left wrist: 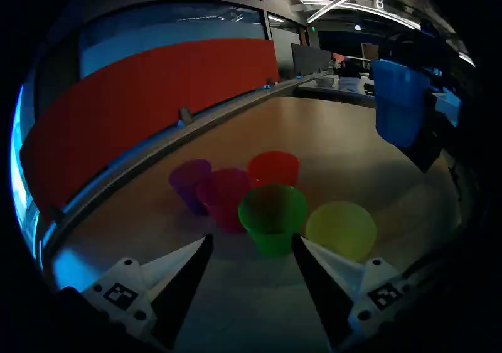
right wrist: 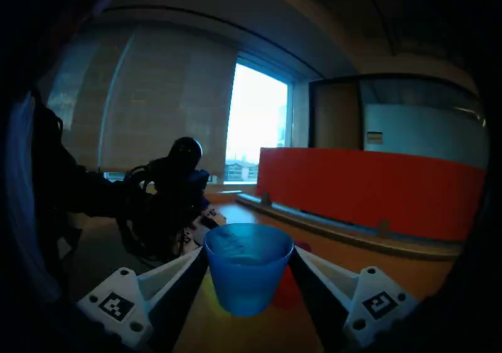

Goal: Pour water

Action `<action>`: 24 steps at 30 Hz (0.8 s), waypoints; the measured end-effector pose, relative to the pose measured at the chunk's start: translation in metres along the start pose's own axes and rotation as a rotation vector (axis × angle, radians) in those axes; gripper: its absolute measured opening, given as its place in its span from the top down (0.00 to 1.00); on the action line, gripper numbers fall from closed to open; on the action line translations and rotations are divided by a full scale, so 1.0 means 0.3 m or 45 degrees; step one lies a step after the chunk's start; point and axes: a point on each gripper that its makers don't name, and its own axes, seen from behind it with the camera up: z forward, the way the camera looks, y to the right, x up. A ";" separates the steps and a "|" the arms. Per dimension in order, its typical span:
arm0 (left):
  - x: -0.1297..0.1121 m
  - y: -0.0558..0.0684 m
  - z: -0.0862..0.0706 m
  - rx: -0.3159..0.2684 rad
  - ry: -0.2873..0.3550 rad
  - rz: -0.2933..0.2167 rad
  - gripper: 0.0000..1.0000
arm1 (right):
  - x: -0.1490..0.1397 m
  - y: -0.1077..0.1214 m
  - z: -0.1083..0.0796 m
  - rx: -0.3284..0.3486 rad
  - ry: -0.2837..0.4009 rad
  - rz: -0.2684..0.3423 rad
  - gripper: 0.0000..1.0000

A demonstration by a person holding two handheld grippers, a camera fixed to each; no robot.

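Observation:
Five empty plastic cups stand close together on the wooden table (left wrist: 351, 146): purple (left wrist: 188, 180), pink (left wrist: 224, 197), red (left wrist: 274, 167), green (left wrist: 273, 218) and yellow (left wrist: 342, 227). My left gripper (left wrist: 251, 239) is open and low over the table, and the green cup stands just beyond its fingertips. The right gripper (right wrist: 248, 256) is shut on a blue cup (right wrist: 248, 278), held upright with water in it. That blue cup (left wrist: 398, 102) hangs high at the right in the left gripper view, above and beyond the group of cups.
A red partition (left wrist: 157, 96) with a rail runs along the table's far side. A person in dark sleeves (right wrist: 94, 196) is at the left of the right gripper view. Bits of the red cup (right wrist: 290, 293) and the yellow cup (right wrist: 209, 290) show below the blue cup.

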 end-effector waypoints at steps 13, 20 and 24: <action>0.027 0.052 0.045 -0.040 0.001 0.003 0.07 | -0.003 0.011 -0.015 -0.010 -0.004 -0.002 0.09; 0.039 0.074 0.073 -0.056 0.002 -0.009 0.08 | 0.000 0.015 -0.029 -0.015 -0.007 -0.014 0.09; 0.040 0.084 0.089 -0.059 0.000 -0.008 0.08 | -0.004 0.019 -0.034 -0.017 -0.007 -0.013 0.09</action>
